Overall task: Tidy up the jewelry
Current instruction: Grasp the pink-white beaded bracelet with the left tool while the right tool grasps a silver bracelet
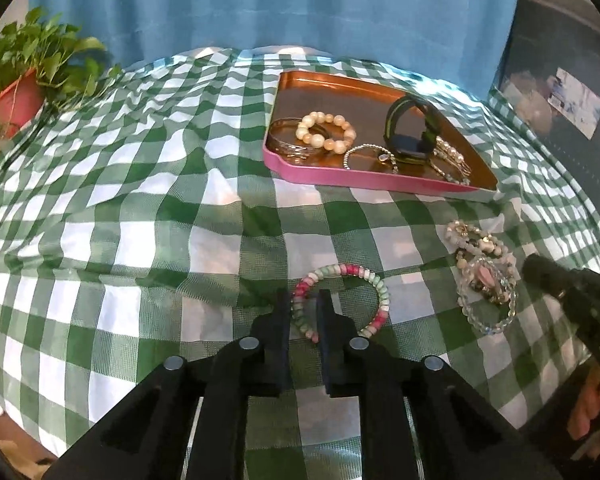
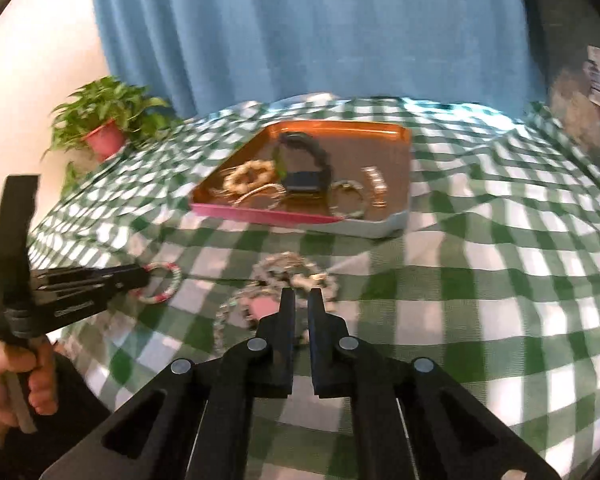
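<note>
A pink and green bead bracelet (image 1: 374, 280) lies on the checked cloth. My left gripper (image 1: 305, 300) is shut on its near-left rim; it also shows from the side in the right wrist view (image 2: 140, 276). A pile of clear and pale bead bracelets (image 1: 486, 276) lies to its right. My right gripper (image 2: 301, 296) hovers over that pile (image 2: 276, 276), jaws a narrow gap apart, nothing held. A copper tray with a pink rim (image 1: 364, 178) holds a cream bead bracelet (image 1: 326, 130), a dark watch (image 1: 410, 132), bangles and chains.
A potted plant (image 1: 24, 84) stands at the table's far left corner. A blue curtain (image 1: 280, 4) hangs behind the table. A dark cabinet (image 1: 560, 120) stands at the right. The green and white cloth (image 1: 140, 200) is wrinkled.
</note>
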`<state>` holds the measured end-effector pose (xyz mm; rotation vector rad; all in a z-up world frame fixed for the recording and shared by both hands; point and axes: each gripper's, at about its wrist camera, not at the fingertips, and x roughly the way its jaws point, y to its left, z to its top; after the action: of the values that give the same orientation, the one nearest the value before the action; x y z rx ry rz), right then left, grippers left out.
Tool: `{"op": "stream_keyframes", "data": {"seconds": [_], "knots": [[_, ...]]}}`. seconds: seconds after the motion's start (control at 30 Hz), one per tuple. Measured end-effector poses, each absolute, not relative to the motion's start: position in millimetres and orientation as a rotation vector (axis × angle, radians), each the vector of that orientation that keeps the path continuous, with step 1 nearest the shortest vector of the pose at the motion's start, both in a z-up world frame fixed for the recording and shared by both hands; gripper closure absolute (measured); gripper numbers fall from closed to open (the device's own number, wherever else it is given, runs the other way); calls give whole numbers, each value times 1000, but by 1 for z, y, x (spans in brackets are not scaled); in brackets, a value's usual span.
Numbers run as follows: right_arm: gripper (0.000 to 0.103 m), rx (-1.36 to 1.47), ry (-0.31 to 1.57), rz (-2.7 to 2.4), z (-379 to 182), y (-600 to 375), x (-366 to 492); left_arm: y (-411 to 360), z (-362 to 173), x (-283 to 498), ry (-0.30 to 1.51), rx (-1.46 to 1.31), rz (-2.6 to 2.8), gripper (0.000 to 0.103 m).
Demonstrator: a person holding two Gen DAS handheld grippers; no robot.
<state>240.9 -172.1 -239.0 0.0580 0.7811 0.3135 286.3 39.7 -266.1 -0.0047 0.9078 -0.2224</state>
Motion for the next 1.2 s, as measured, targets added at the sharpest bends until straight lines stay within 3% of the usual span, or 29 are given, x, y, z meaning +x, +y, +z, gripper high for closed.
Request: {"op": "stream_keyframes", "data": {"seconds": [0.1,0.27,0.37,0.43,0.57,0.67,0.77,1.0,1.2], "knots": [[96,13,827,331,-249,-160,246,35,-266,288,900,15,-231,79],[95,22,852,300,-257,-163,253,18,-268,290,889,72,-269,45],[93,24,848,296,-257,-163,255,13,-269,290,885,88,-260,44],[91,12,848,292,-258,-161,255,16,-268,291,888,69,-270,46],[90,-27,843,284,-258,-156,256,27,-268,293,881,49,-238,75],[91,-49,843,280,-258,-153,256,40,-267,295,887,-22,-245,85],[98,-12,863,296,-258,-156,260,48,-267,295,895,-54,-249,93],[97,105,824,293,-247,-167,252,69,-257,283,869,-192,-270,96],[97,142,708,299,-201,-186,214,75,-229,244,780,-176,-280,98]]}}
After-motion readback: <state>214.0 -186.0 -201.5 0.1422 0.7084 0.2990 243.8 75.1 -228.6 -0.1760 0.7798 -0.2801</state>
